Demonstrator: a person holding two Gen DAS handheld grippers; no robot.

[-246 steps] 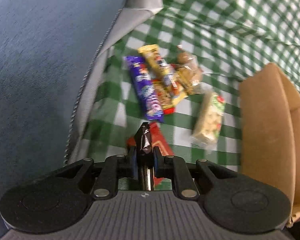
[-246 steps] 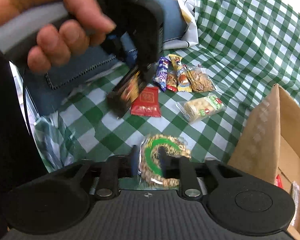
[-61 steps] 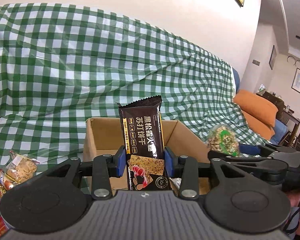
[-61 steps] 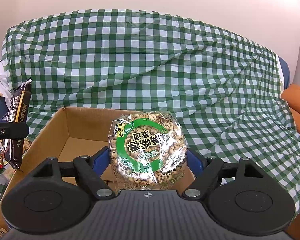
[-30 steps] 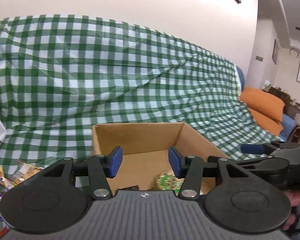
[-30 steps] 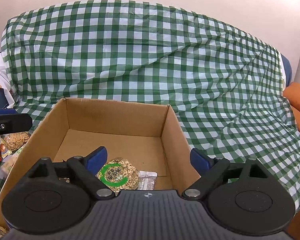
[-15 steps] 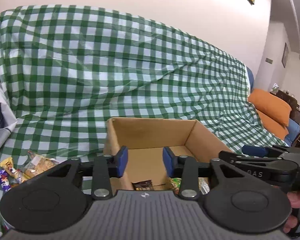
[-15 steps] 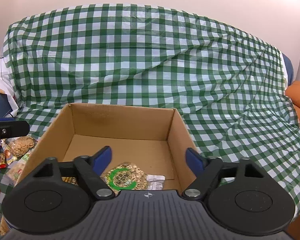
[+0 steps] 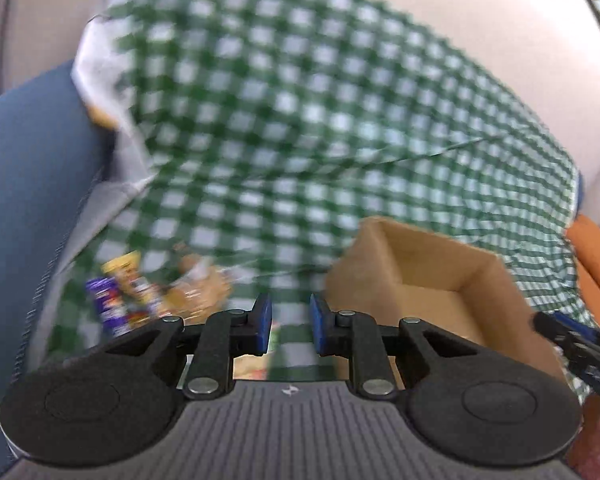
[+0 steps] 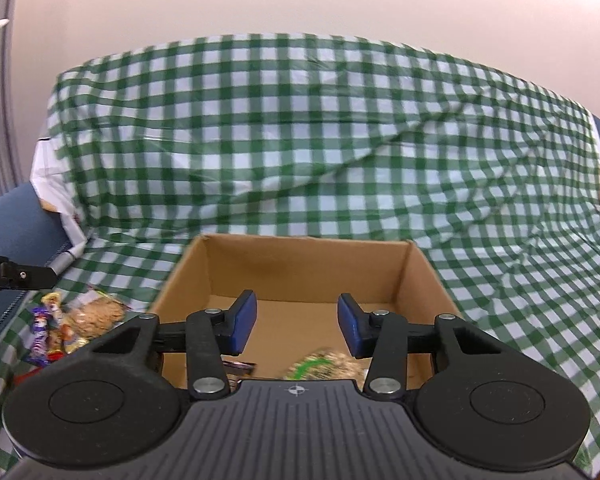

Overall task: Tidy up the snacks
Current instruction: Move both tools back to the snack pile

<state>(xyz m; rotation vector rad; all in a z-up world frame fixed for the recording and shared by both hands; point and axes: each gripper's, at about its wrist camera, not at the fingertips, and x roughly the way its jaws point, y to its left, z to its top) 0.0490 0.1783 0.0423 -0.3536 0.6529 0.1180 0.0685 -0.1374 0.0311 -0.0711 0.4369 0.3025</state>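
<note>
We are closing both empty hand-held grippers, left hand-held gripper (image 9: 290, 322) narrow beside the snack pile (image 9: 156, 296), right hand-held gripper (image 10: 296, 328) half-wide over the boxed cereal pack (image 10: 324, 364).

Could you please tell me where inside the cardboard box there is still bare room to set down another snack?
The cardboard box is bare across its floor toward the back wall. The near edge is crowded: the round cereal pack and a dark bar lie there.

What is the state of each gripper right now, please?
Left gripper: open, narrow gap, holding nothing, jaws just closing.
Right gripper: open, holding nothing, above the cardboard box, jaws just closing.
</note>
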